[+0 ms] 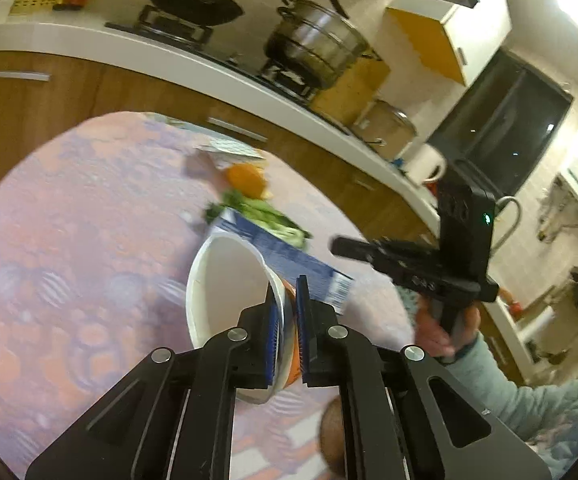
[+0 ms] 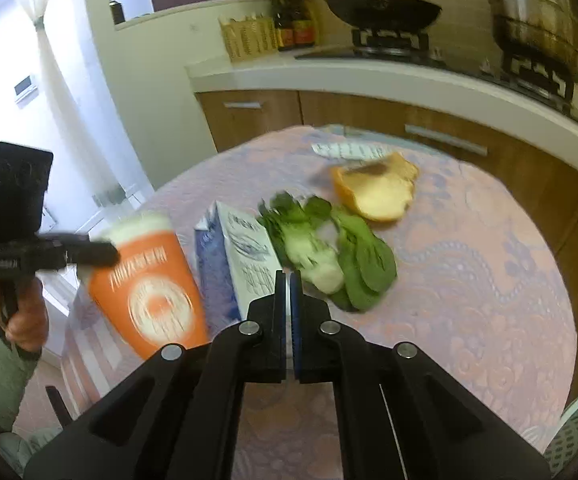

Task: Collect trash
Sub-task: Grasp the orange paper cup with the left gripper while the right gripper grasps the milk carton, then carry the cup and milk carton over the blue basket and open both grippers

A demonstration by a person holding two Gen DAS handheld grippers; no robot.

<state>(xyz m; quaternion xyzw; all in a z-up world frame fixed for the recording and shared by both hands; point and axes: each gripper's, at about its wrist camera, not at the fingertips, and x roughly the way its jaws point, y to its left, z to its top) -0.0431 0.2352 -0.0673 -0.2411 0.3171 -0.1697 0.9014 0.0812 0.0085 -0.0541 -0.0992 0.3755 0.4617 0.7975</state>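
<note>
A paper cup [image 1: 225, 280], white inside and orange outside [image 2: 149, 280], is tilted above the table. My left gripper [image 1: 287, 300] is shut on its rim, one pad inside and one outside; it also shows at the far left of the right wrist view [image 2: 105, 254]. Beside the cup lies a blue and white carton [image 1: 289, 252] [image 2: 245, 256]. My right gripper [image 2: 289, 280] [image 1: 335, 246] is shut at the carton's near corner, and a thin pale edge shows between the pads. Farther back lie a bok choy [image 2: 341, 256], an orange peel [image 2: 377, 192] and a printed wrapper [image 2: 345, 150].
The round table has a pink patterned cloth [image 2: 469, 280]. Behind it runs a counter with wooden cabinets [image 2: 449, 128], a black pan [image 2: 381, 8] and a steel pot [image 2: 537, 20] on the stove. A person's hand [image 2: 25, 320] holds the left gripper. A white chair [image 2: 577, 428] stands at lower right.
</note>
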